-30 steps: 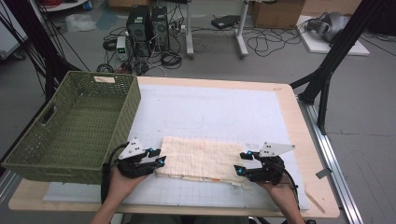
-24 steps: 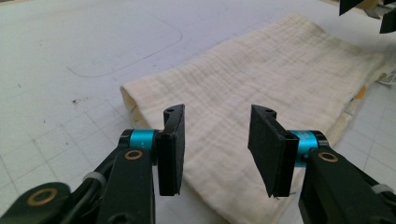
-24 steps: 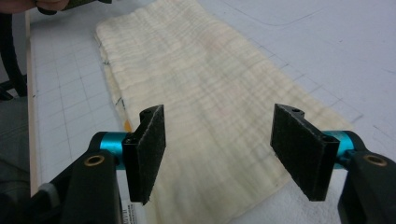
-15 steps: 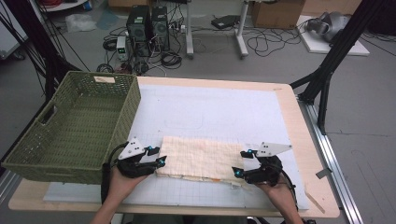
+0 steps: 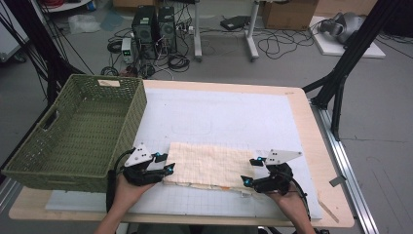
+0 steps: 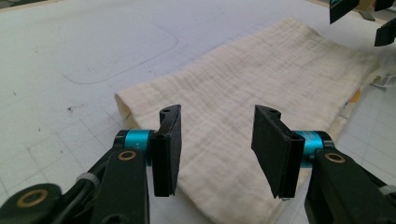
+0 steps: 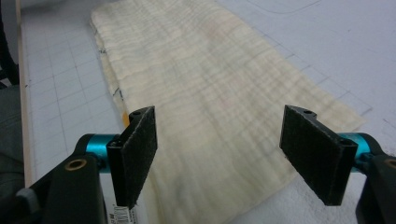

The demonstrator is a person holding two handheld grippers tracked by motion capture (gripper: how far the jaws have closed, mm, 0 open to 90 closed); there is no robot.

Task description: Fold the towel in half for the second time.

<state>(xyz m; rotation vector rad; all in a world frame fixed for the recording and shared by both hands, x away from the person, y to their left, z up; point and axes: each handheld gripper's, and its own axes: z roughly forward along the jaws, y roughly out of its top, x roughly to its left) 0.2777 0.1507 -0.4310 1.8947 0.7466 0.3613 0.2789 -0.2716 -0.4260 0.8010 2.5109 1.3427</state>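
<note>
White table mat (image 5: 234, 117) – folded cloth (image 5: 207, 165) flat; left gripper (image 5: 163, 163), right gripper (image 5: 251, 171) – jaws apart, just opened.

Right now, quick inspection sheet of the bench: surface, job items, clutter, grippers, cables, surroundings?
Surface: white gridded mat on a wooden table, flat, with faint pen outlines.
Job's things: folded cream cloth lying flat near the front edge; green basket at the left, nothing seen inside.
Clutter: small strip on the right rail.
Grippers: left hand-held gripper at the cloth's left end, right hand-held gripper at its right end; both have just been opening, nothing between the jaws.
Cables: one trails from each gripper; loose coils on the floor.
Surroundings: computer towers, cardboard box, black stand legs.
</note>
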